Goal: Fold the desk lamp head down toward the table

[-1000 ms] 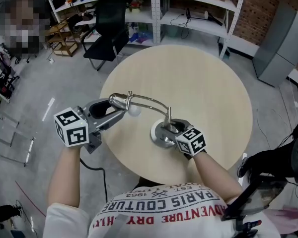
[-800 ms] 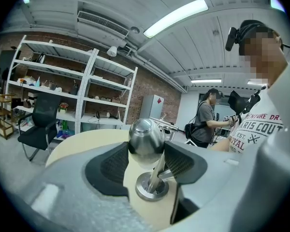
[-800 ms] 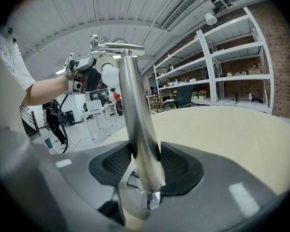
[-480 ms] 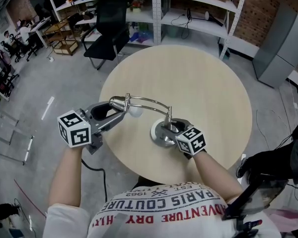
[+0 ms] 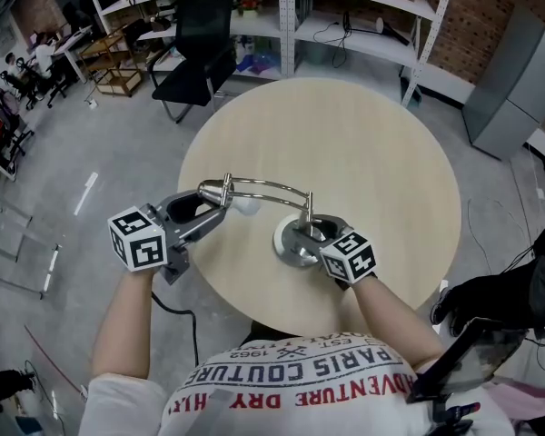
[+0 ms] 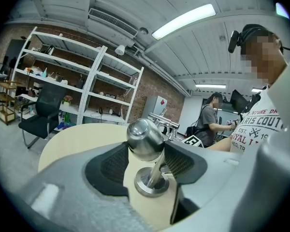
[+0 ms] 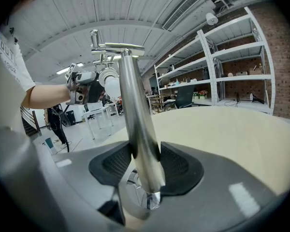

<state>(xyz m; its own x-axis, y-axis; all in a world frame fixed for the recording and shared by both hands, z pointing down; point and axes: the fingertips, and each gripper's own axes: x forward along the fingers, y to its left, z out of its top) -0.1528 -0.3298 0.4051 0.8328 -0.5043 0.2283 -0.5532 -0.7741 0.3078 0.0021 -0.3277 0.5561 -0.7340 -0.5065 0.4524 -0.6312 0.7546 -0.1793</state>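
Desk lamp head (image 5: 220, 190) hangs over the left side of the round table (image 5: 372, 143), its chrome cap pinched between the pads of the left gripper (image 5: 207, 209), while the right gripper (image 5: 316, 234) clamps the upright stem (image 7: 137, 129) just above the base (image 5: 286, 243) near the table's front edge.

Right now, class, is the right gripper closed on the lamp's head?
No, the right gripper is clamped on the lamp's upright pole.
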